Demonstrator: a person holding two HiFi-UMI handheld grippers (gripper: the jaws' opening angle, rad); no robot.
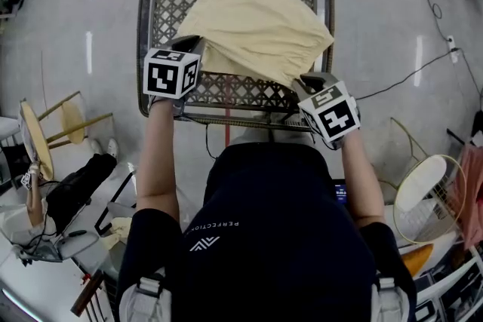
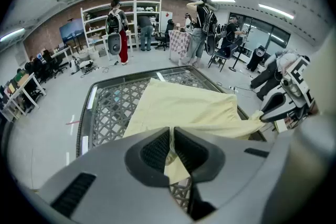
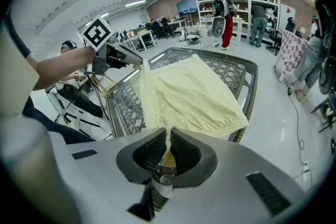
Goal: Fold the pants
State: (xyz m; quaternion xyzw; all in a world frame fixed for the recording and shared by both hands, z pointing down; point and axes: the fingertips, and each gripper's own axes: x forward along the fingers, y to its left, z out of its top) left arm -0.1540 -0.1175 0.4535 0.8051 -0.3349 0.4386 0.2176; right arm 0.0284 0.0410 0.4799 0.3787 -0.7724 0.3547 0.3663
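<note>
**Item: pale yellow pants, held by the near edge, mid-fold**

- Location: the pants (image 1: 256, 19) lay spread on the lattice-topped bench (image 1: 142, 34), set askew to its frame. One corner pointed at the far rim. The near edge was raised off the lattice.
- Left tongs (image 2: 171, 150): closed, with a pinch of the yellow cloth between the pads, at the near-left corner.
- Right tongs (image 3: 168, 150): closed likewise on the cloth, at the near-right corner just beside the gathered band (image 1: 313, 56).
- Key relation: the whole garment lay beyond both tongs, on the side away from the person. The held edge was strung between the two, slanting nearer the person on the right.
- Long axis: judged to run along that held edge, from far left to near right, with the gathered end facing the bench's right rim.
- Reach: neither hand was the nearer, since both already had the cloth.
- Next move, as judged: carry the held edge forward across the short width to the far edge.
</note>
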